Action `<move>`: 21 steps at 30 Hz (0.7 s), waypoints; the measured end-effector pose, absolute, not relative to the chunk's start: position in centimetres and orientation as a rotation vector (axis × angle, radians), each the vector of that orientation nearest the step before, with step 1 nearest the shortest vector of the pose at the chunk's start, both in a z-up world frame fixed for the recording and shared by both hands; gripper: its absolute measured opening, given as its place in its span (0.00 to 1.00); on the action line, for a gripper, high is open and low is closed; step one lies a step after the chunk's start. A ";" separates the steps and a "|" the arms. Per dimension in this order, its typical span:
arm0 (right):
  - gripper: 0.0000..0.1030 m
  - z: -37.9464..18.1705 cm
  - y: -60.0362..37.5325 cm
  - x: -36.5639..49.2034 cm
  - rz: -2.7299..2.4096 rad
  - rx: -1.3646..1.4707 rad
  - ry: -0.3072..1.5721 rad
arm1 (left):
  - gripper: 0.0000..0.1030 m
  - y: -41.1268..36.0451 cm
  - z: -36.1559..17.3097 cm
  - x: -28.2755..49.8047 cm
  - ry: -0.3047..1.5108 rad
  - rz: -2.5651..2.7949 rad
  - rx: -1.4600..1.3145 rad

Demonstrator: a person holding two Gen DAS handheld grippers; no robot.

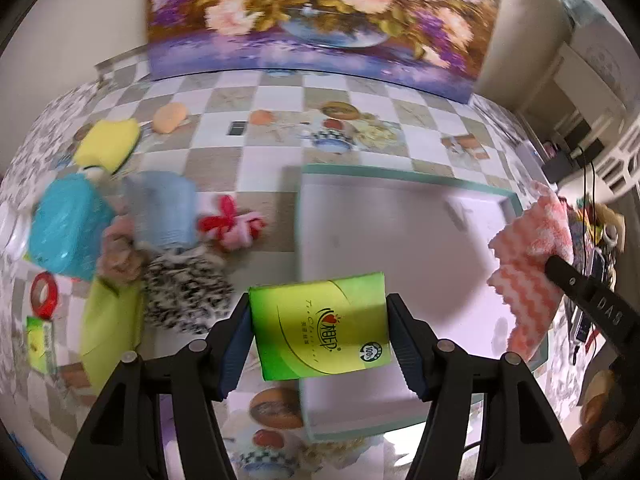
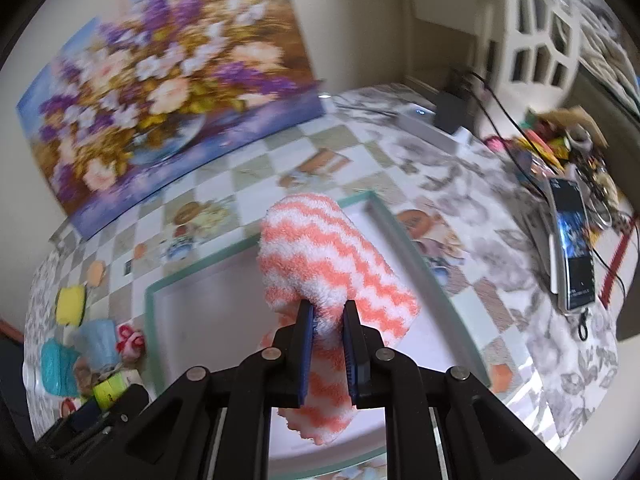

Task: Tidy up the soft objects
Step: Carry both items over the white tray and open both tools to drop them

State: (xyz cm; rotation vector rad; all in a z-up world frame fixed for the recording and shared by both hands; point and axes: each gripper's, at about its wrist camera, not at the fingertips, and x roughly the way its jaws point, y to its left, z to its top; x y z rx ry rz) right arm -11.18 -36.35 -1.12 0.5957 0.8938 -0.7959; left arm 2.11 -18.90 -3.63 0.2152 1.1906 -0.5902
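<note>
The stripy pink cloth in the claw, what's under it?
Under the stripy pink cloth held by the right claw is the white tray with its green rim. The tray floor around it looks bare; the patch right beneath the cloth is hidden.

The tray (image 1: pixel 400 176) lies on the table (image 1: pixel 256 96), with a painting (image 1: pixel 320 20) standing at the table's far edge. A heap of soft things (image 1: pixel 152 232) lies left of the tray; a phone (image 2: pixel 574 248) lies near the table's right edge.
</note>
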 end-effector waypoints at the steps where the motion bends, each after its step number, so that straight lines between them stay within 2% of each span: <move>1: 0.15 -1.3 -36.8 -11.5 -0.807 0.606 0.895 | 0.64 -19.1 -3.8 2.0 1.188 -0.602 0.216; 14: 0.15 -2.8 -39.7 -11.6 -0.841 0.613 0.913 | 0.64 -23.6 -5.5 2.3 1.124 -0.670 0.253; 21: 0.18 -2.9 -39.7 -11.2 -0.823 0.604 0.925 | 0.66 -24.7 -5.8 2.5 1.112 -0.670 0.277</move>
